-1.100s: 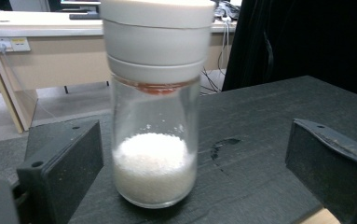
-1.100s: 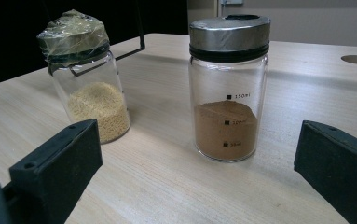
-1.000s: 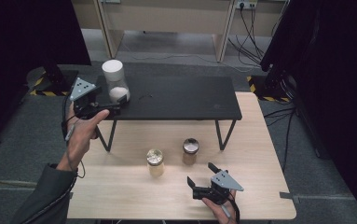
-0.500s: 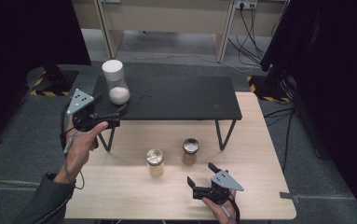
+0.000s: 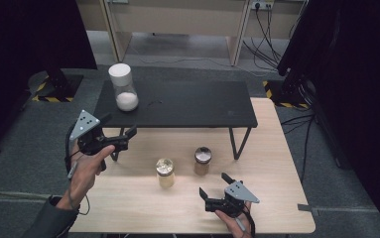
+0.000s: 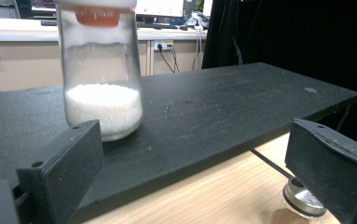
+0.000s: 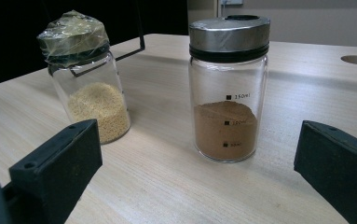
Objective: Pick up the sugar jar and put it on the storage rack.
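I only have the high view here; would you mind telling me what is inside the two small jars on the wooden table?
Observer: The jar with the metal lid holds brown powder; it bears measuring marks.
Operator: And the other one?
Observer: The film-covered jar holds pale yellow grains, filling only its bottom part.
Operator: Thanks. Are the right tongs lined up on either?
Observer: The right tongs are open, with the metal-lidded jar standing between the jaws' line of sight, untouched.
Operator: And the tall jar on the black shelf?
Observer: The tall jar holds white grains, and the left tongs are open, short of it.
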The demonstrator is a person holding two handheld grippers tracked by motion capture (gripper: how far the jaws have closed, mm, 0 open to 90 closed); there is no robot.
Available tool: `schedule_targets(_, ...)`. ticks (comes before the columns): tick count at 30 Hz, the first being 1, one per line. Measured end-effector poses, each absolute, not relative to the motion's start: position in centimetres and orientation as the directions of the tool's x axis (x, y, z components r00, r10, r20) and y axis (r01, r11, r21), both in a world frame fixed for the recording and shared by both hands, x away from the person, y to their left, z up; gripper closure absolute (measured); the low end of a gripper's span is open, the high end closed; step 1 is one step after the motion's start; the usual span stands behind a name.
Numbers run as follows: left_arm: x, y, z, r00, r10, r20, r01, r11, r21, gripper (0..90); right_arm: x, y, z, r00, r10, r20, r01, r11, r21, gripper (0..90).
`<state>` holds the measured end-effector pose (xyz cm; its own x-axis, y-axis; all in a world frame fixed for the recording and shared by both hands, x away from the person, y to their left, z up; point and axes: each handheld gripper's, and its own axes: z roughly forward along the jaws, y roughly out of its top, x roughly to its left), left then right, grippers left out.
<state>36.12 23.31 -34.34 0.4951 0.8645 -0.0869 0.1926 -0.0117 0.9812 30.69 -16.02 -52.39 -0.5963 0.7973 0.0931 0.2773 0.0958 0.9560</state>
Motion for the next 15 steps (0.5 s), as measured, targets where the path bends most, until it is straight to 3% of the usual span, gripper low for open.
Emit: schedule_targets(15,34.0,23.4,-38.5,0.517,0.851,-0.090,0.171,0.001,0.985,3.9,30.7,-16.0,-52.4,-0.597,0.797,0.093,0.276,0.096,0.956,1.0)
